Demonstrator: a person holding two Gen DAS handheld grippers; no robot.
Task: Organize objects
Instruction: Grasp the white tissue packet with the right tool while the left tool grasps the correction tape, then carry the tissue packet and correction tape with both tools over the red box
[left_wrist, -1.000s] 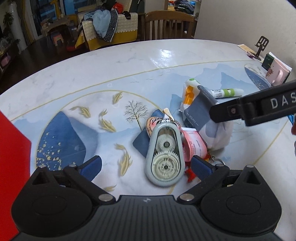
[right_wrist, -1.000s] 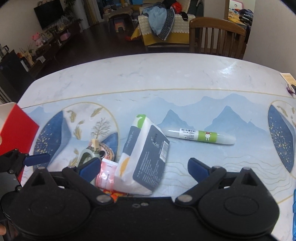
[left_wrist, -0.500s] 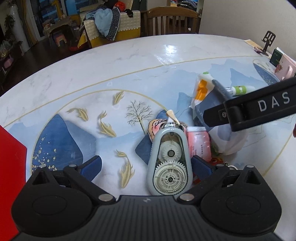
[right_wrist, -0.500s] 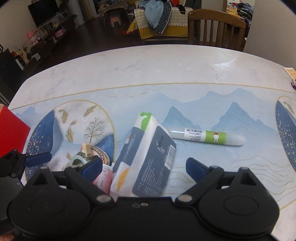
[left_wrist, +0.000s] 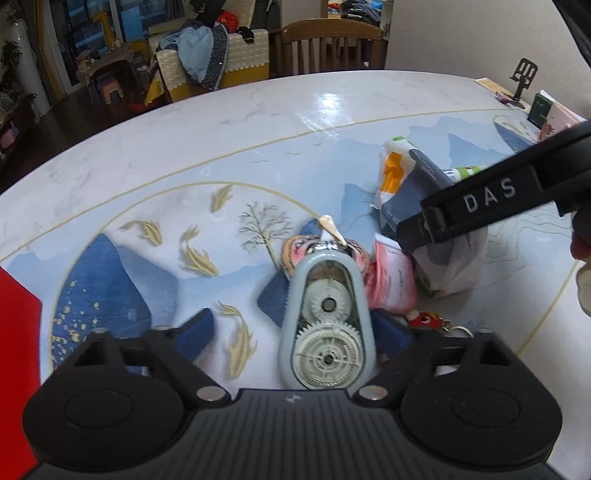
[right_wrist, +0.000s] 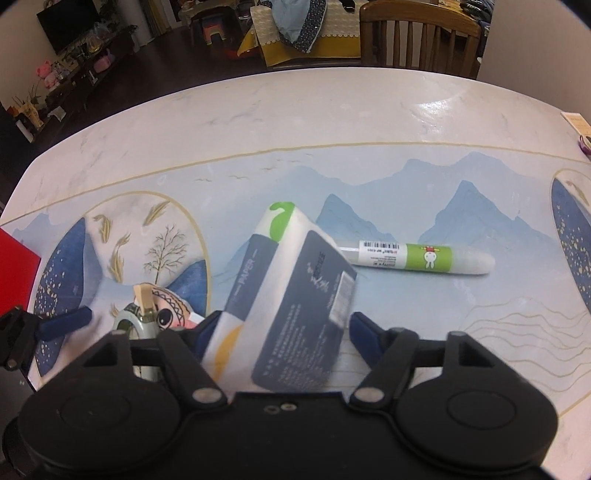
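Only rightward: whole green-labelled pen (right_wrist: 421, 255).

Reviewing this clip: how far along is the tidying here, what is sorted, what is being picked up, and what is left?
Nothing looks sorted yet. In hand: the left hand-held gripper has been closing around the correction tape dispenser, one pad still apart from it; the right hand-held gripper has been closing around the tissue pack. Left: the green-banded pen, pink packet and red keychain lie loose on the table.
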